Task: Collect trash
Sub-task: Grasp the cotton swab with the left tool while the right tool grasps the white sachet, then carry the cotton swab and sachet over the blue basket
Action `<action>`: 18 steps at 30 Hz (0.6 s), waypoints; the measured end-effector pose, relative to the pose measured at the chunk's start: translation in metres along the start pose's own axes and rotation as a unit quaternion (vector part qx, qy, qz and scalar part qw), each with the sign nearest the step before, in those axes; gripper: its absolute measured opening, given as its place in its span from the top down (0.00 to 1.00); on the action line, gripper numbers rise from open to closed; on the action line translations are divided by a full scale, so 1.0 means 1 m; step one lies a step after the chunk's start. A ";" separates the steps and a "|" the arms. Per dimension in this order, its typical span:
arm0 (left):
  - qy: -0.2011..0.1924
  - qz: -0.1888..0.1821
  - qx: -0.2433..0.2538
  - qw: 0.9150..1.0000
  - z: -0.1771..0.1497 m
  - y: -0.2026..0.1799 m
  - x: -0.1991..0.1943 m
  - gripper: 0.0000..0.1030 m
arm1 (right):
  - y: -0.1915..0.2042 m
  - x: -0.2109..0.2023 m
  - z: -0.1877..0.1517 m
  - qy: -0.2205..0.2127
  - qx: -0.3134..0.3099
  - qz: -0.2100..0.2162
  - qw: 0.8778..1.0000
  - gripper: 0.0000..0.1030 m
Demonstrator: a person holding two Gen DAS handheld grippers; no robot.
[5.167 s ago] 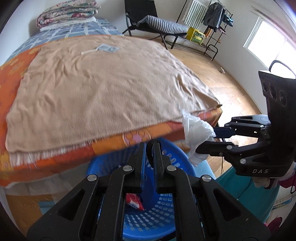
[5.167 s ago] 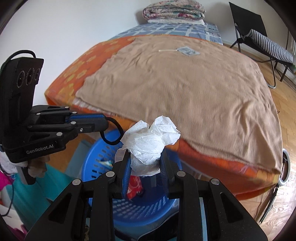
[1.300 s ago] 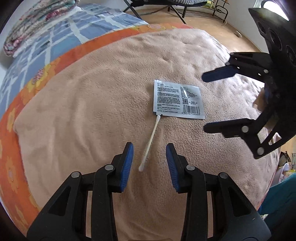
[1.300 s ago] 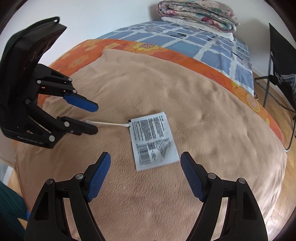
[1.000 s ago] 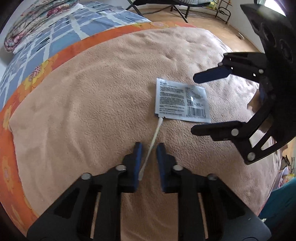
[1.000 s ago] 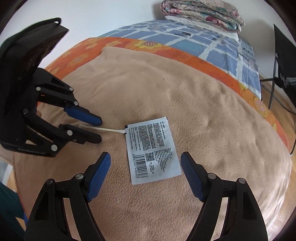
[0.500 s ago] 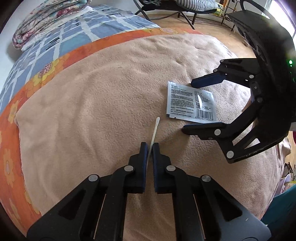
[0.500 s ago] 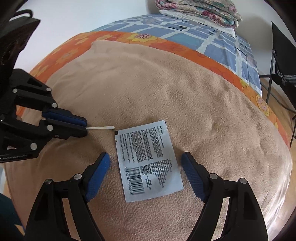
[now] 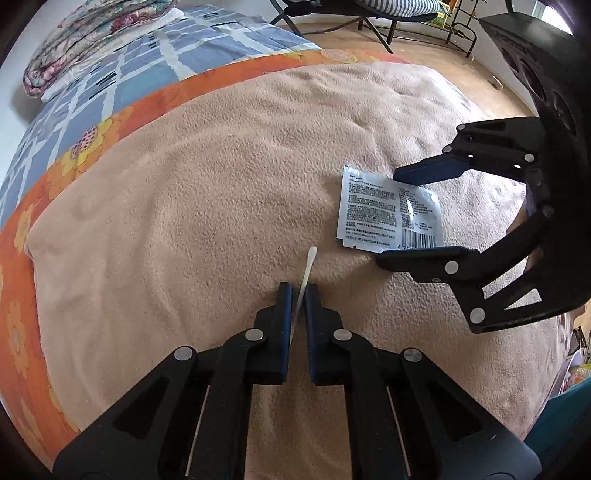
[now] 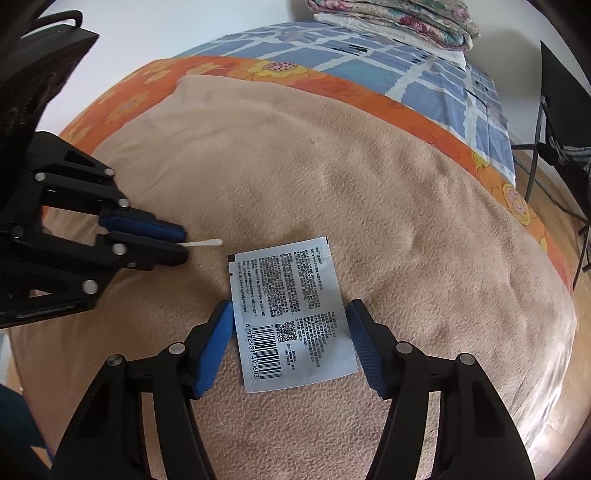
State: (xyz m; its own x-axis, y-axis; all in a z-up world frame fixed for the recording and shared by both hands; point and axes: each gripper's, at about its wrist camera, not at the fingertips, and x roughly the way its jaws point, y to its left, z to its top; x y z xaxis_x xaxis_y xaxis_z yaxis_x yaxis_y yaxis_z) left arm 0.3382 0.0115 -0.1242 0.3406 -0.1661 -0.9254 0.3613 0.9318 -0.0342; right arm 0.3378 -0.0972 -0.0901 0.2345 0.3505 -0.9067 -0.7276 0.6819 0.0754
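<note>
A white cotton swab (image 9: 308,264) lies on the tan blanket (image 9: 207,192), and my left gripper (image 9: 297,291) is shut on its near end, with the far tip sticking out ahead. The same swab tip (image 10: 208,243) pokes out of the left gripper (image 10: 179,242) in the right wrist view. A flat silver sachet (image 10: 284,273) with a barcode lies just right of the swab. My right gripper (image 10: 290,314) straddles it with a blue pad at each side edge; its jaws are closing, and the sachet still lies flat. The left wrist view shows the sachet (image 9: 373,206) between the right gripper's (image 9: 389,216) fingers.
The blanket covers an orange flowered sheet (image 9: 110,125) and a blue checked cover (image 10: 369,66) on a bed. Folded quilts (image 10: 391,18) are stacked at the head end. A black folding chair (image 10: 561,110) stands on the wooden floor to the right.
My left gripper's jaws closed onto the swab and drew it slightly away from the sachet. The right gripper came down over the sachet and its jaws narrowed around it.
</note>
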 end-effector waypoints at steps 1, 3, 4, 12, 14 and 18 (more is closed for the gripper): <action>-0.004 0.001 -0.005 1.000 -0.001 0.001 -0.001 0.98 | -0.001 0.000 0.000 -0.002 0.003 0.002 1.000 0.39; -0.011 -0.001 -0.012 1.000 -0.003 0.002 -0.004 1.00 | 0.002 0.000 -0.001 -0.005 -0.002 -0.003 1.000 0.39; -0.014 0.000 -0.014 1.000 -0.004 0.002 -0.006 1.00 | 0.003 0.000 -0.001 -0.007 -0.004 -0.008 1.000 0.39; -0.032 0.000 -0.025 0.999 -0.011 0.002 -0.025 1.00 | 0.003 -0.015 -0.007 -0.030 0.022 -0.002 0.999 0.40; -0.035 0.002 -0.025 0.999 -0.012 0.002 -0.030 1.00 | 0.004 -0.021 -0.007 -0.034 0.022 -0.005 0.999 0.40; -0.043 0.000 -0.025 0.999 -0.019 -0.002 -0.042 1.00 | 0.005 -0.034 -0.009 -0.046 0.027 -0.010 0.999 0.40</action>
State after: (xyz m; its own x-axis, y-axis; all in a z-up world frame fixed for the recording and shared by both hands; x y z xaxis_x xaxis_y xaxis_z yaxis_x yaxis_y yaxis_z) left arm 0.3072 0.0227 -0.0922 0.4139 -0.1910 -0.8901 0.3186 0.9463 -0.0549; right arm 0.3200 -0.1113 -0.0628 0.3098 0.3922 -0.8661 -0.6871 0.7220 0.0812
